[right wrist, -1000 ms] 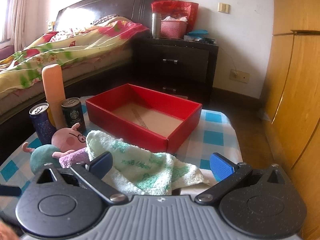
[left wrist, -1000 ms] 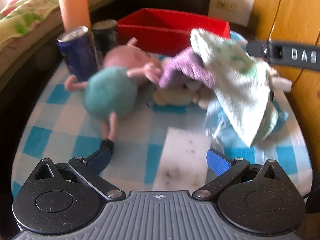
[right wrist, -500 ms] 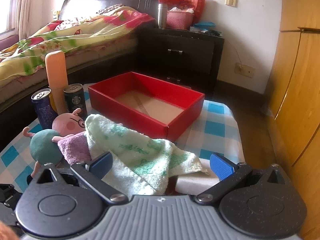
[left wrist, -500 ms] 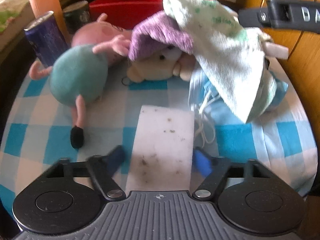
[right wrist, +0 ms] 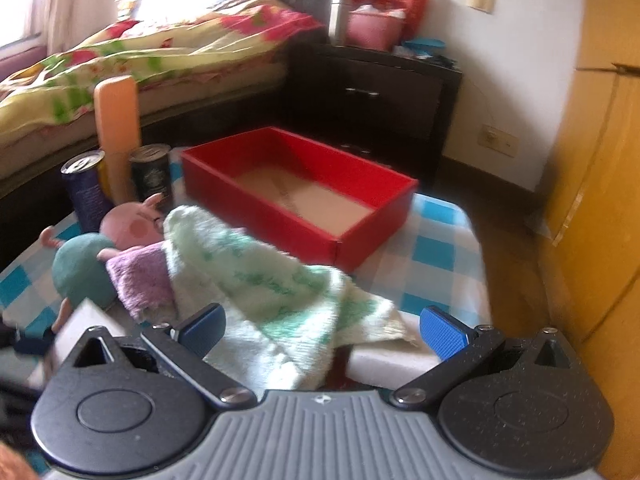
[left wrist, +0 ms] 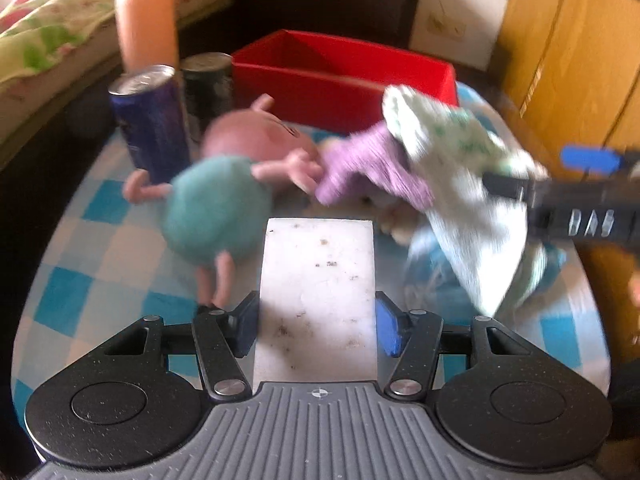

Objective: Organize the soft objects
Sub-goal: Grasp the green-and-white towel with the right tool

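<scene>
The left gripper (left wrist: 316, 322) is clamping the white sponge (left wrist: 318, 280); the right gripper (right wrist: 322, 330) is gaping. Carry it level toward the red box (left wrist: 344, 76) at twelve o'clock, clearing the plush pig (left wrist: 224, 184).

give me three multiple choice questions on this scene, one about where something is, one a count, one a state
1. Where does the red box stand?
A. beyond the plush pig, on the checked tablecloth
B. on the bed
C. on the nightstand

2. How many drink cans stand by the orange bottle?
A. one
B. two
C. four

3. What is the left gripper doing?
A. standing open over bare cloth
B. shut on the white sponge
C. shut on a can

Answers:
1 A, the box sits on the cloth behind the pig.
2 B, a blue can and a dark can.
3 B, both pads press the sponge's sides.
</scene>
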Motion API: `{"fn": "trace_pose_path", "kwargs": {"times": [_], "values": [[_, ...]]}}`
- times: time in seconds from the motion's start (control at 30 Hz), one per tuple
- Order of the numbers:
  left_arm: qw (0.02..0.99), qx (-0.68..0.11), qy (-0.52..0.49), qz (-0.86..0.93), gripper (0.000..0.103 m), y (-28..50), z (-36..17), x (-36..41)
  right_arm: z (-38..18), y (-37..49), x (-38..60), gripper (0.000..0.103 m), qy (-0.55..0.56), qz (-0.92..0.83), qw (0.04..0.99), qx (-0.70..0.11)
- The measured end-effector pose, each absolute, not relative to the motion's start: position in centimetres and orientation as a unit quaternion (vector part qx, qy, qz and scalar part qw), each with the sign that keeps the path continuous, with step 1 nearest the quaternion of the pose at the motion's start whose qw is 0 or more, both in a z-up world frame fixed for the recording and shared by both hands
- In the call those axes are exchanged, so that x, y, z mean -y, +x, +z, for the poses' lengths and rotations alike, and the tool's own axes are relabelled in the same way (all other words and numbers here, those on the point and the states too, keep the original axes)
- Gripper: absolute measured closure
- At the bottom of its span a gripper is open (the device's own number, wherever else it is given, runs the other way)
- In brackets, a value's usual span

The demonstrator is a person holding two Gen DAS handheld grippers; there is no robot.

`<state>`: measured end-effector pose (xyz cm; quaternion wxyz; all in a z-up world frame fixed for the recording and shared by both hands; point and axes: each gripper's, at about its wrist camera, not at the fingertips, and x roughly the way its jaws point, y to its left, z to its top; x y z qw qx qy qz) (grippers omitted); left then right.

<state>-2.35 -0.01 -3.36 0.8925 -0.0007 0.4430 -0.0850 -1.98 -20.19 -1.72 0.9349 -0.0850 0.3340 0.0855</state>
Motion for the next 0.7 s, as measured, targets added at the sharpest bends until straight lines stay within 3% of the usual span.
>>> {"fn": "trace_pose_path", "kwargs": {"times": [0.2,0.23,0.3,0.4,0.5,0.57,0.7], "values": [[0.893,-0.442,-0.035,-0.081,0.044,-1.5,-3.1,-0.9,-3.4,0.2,19.7,0.021,-0.063,0.106,0.918,-0.377],[0.892,-0.442,-0.038,-0.082,0.044,-1.6,-3.1,-0.9,-3.6,0.5,19.8,0.026,-0.055,0.113,0.914,-0.386],[0.892,-0.441,-0.044,-0.086,0.044,-1.5,-2.9,-0.9,-3.9,1.0,20.2,0.050,-0.033,0.118,0.905,-0.407],[0.895,-0.435,-0.048,-0.089,0.044,-1.6,-2.8,-1.1,-4.0,1.3,20.9,0.076,0.002,0.127,0.894,-0.430],[0.894,-0.435,-0.049,-0.093,0.044,-1.7,-2.6,-0.9,-4.1,1.1,21.3,0.093,0.015,0.133,0.886,-0.443],[0.895,-0.434,-0.045,-0.094,0.044,-1.7,-2.7,-0.7,-4.1,0.9,21.4,0.103,0.019,0.143,0.880,-0.453],[0.896,-0.431,-0.046,-0.094,0.044,-1.8,-2.6,-0.7,-4.1,0.4,21.8,0.103,0.036,0.160,0.874,-0.457]]}}
